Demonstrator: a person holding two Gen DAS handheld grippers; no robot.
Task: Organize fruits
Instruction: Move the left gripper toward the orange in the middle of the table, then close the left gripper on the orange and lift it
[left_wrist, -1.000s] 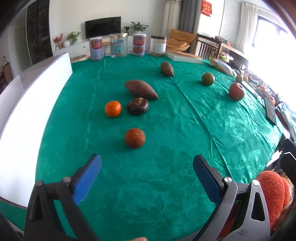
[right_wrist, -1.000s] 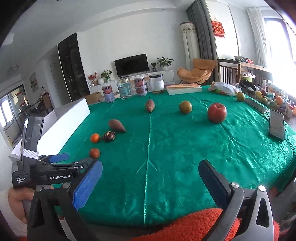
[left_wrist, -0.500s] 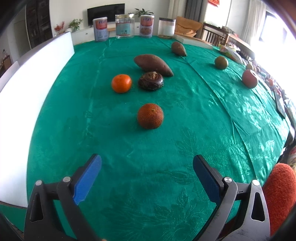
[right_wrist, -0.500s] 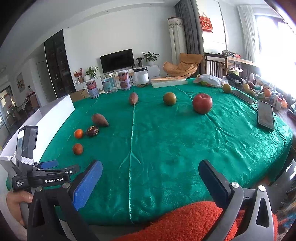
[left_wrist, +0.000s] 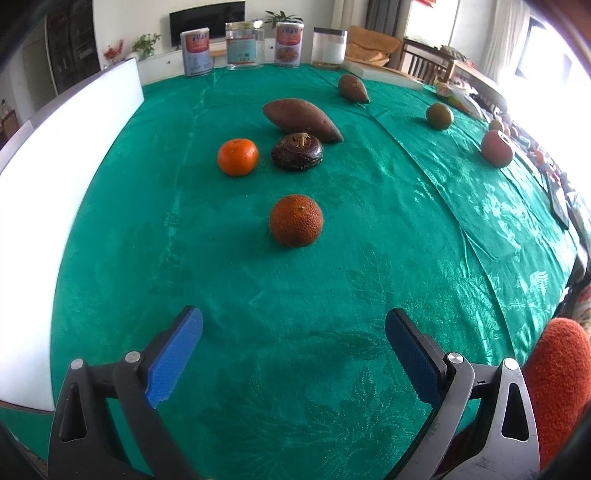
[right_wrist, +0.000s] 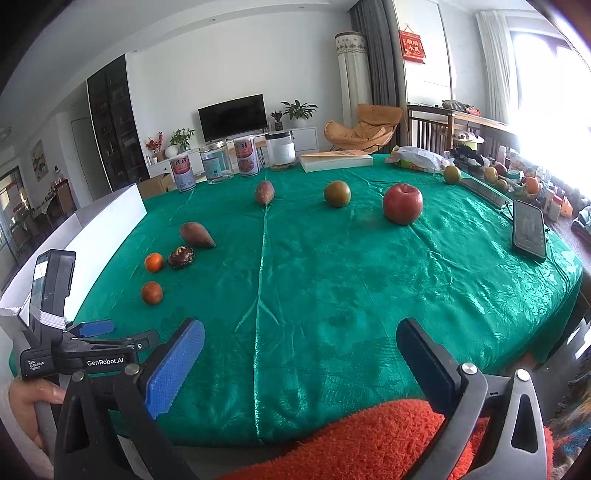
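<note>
Green tablecloth (left_wrist: 369, 229) carries a dark orange (left_wrist: 296, 220) ahead of the left gripper (left_wrist: 293, 354), fingers spread, empty. Right gripper (right_wrist: 300, 363) hovers at the table edge, likewise released.

Both grippers have black frames with triangular cut-outs, silver screws and blue ribbed pads (left_wrist: 173, 358). The left gripper (right_wrist: 92, 334) reads "GenRobot.AI" in white and carries a black box strapped with white bands. The sleeve (right_wrist: 369, 439) is fuzzy orange-red.

Four jars (right_wrist: 231, 160) line the green tablecloth's (right_wrist: 332, 266) far edge; a phone (right_wrist: 529, 229) lies right.
</note>
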